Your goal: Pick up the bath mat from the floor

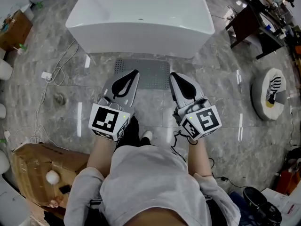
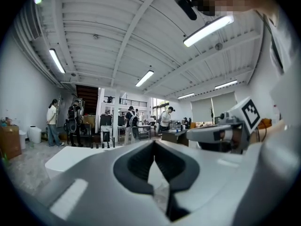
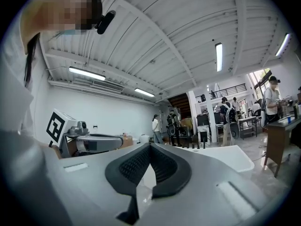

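Observation:
A grey dotted bath mat point(image 1: 149, 71) lies flat on the marble floor in front of the white bathtub point(image 1: 141, 18). My left gripper point(image 1: 135, 73) is held level above the mat's left part, jaws shut and empty. My right gripper point(image 1: 173, 76) hangs level over the mat's right edge, also shut with nothing in it. In the left gripper view the gripper point(image 2: 154, 144) points across the room with its tips together. The right gripper point(image 3: 149, 147) in its own view shows the same, with the tub's rim point(image 3: 230, 155) beyond it.
A cardboard box point(image 1: 42, 166) stands at the lower left. A white cable and plug point(image 1: 48, 76) trail over the floor left of the mat. A round robot vacuum point(image 1: 270, 92) sits at the right, a dark table point(image 1: 254, 20) at the upper right. People stand point(image 2: 52, 122) far off.

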A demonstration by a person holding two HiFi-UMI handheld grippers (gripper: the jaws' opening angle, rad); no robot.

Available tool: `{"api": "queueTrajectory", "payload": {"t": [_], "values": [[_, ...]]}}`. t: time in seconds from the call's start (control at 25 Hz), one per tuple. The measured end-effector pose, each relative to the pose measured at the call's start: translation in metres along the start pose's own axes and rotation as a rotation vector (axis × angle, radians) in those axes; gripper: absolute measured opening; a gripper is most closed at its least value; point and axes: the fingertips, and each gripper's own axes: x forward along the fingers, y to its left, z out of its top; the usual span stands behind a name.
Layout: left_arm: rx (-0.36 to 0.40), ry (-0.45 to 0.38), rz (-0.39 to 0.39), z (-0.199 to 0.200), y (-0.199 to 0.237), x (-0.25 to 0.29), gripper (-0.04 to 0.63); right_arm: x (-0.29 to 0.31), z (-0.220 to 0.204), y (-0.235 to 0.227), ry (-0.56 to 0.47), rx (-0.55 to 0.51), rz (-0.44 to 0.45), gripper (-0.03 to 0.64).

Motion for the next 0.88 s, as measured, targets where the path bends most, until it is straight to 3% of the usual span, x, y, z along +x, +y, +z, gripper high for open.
{"api": "queueTrajectory", "payload": {"t": [0.36,0.88], "values": [[-0.013,-0.001,-0.040,-0.003,0.040,0.039,0.002,0.045,-0.002,-0.023,0.009,0.009,-0.043,0.000],[-0.017,-0.004,-0.113,0.001,0.133,0.097,0.002,0.142,0.012,-0.051,0.000,0.012,-0.124,0.000]]}}
